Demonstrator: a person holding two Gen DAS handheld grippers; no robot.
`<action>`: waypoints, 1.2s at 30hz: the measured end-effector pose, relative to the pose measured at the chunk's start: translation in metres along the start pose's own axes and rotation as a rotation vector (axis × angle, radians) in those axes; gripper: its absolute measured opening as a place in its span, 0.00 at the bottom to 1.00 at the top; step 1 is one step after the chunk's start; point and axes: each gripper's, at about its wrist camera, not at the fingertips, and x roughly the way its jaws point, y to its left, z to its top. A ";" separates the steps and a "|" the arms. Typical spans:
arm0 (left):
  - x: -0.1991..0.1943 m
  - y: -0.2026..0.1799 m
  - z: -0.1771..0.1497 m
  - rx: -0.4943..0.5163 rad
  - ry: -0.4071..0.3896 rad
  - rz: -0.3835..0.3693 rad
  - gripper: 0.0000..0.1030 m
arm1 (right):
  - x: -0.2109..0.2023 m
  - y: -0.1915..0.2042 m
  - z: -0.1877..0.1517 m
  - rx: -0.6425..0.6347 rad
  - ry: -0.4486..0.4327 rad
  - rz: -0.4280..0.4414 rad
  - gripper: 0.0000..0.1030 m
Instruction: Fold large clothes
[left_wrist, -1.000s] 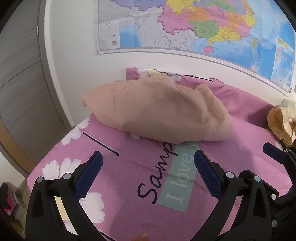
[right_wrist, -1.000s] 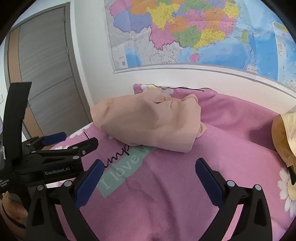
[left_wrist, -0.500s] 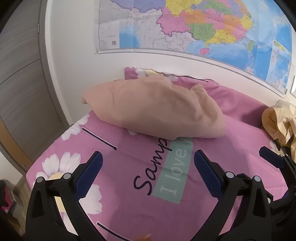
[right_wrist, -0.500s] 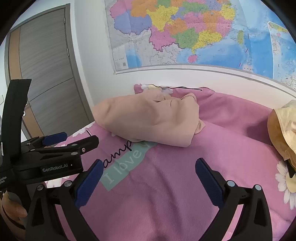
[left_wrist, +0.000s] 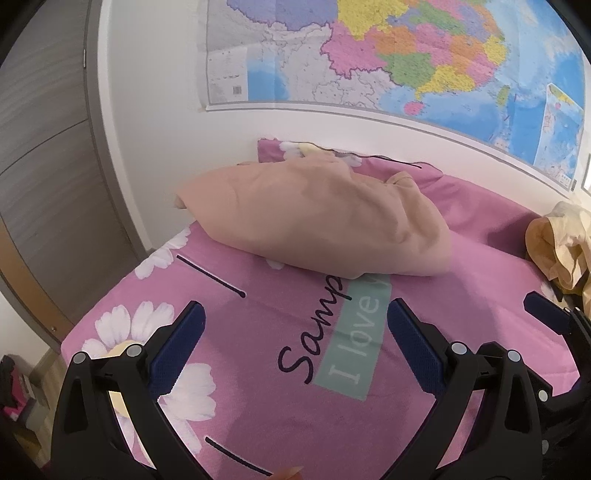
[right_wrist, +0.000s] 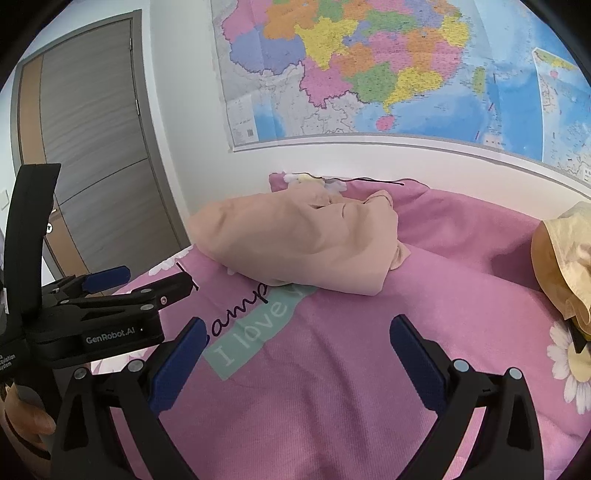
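A folded peach-pink garment (left_wrist: 317, 225) lies in a thick bundle at the far end of the pink bed (left_wrist: 258, 332), near the wall; it also shows in the right wrist view (right_wrist: 303, 243). A crumpled yellow garment (left_wrist: 561, 247) lies at the right edge, also in the right wrist view (right_wrist: 565, 266). My left gripper (left_wrist: 291, 343) is open and empty above the sheet, well short of the peach bundle. My right gripper (right_wrist: 295, 354) is open and empty over the sheet. The left gripper's body (right_wrist: 92, 317) shows at the left of the right wrist view.
The pink sheet has white daisies and a teal "I love" label (left_wrist: 358, 339). A large map (left_wrist: 406, 62) hangs on the white wall behind the bed. A grey door (right_wrist: 92, 147) stands to the left. The bed's left edge drops to the floor (left_wrist: 22, 398).
Both grippers have drawn back from the peach bundle and risen a little, so it looks smaller and farther. Both stay open and empty.
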 end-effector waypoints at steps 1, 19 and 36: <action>0.000 0.000 0.000 0.000 -0.002 0.003 0.95 | 0.000 0.000 0.000 -0.002 0.001 -0.002 0.94; -0.002 0.001 -0.002 0.008 -0.001 0.012 0.95 | 0.001 -0.001 -0.001 -0.006 0.012 0.006 0.94; -0.002 0.002 -0.004 0.013 0.004 0.020 0.95 | 0.000 0.000 -0.001 0.000 0.010 0.008 0.94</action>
